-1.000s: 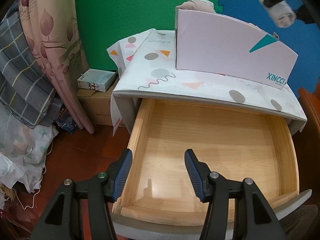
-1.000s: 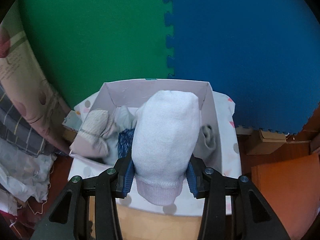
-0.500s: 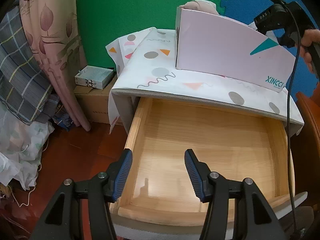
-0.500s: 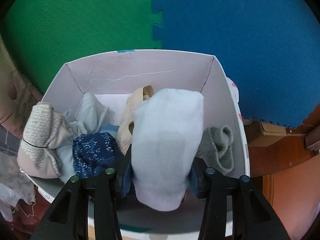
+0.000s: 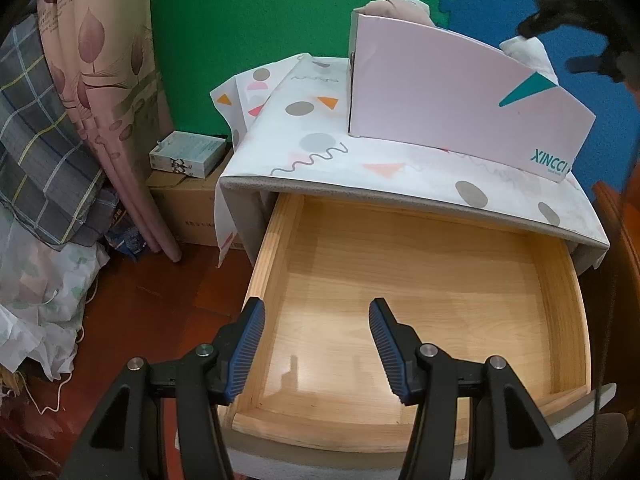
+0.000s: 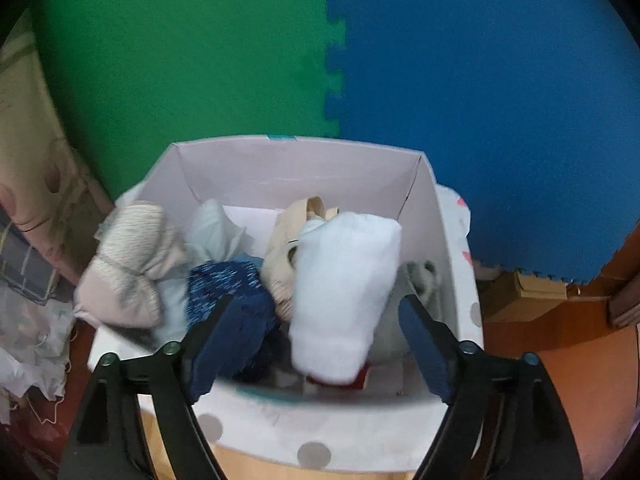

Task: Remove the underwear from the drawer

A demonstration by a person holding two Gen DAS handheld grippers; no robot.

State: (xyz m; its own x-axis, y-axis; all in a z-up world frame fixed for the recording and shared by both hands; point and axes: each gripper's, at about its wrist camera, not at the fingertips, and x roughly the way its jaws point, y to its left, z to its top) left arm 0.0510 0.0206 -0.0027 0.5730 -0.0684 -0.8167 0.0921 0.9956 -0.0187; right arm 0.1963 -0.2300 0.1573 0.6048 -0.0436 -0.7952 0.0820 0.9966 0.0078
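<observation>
The wooden drawer (image 5: 400, 300) stands pulled out with a bare bottom. My left gripper (image 5: 316, 308) hangs open over its front left corner, nothing between the fingers. On the cabinet top sits a pale pink box (image 5: 460, 108) (image 6: 296, 164) holding several rolled garments. A white roll of underwear (image 6: 344, 280) (image 5: 528, 52) rests on that pile, between the jaws of my right gripper (image 6: 316, 300). Those jaws are opening, and the pads stand clear of the roll on both sides. Beside it lie a dark blue patterned piece (image 6: 228, 284), a beige one (image 6: 288, 240) and a striped pink bundle (image 6: 128, 268).
A patterned cloth (image 5: 320, 152) covers the cabinet top. Left of the cabinet stand a cardboard box (image 5: 188, 208) with a small carton (image 5: 188, 154) on it, hanging curtains (image 5: 104, 80) and piled fabric (image 5: 40, 280). Green and blue foam mats (image 6: 332, 60) line the wall behind.
My right gripper came down into the pink box with the white roll, then spread its jaws and let go of it. The left gripper has not moved.
</observation>
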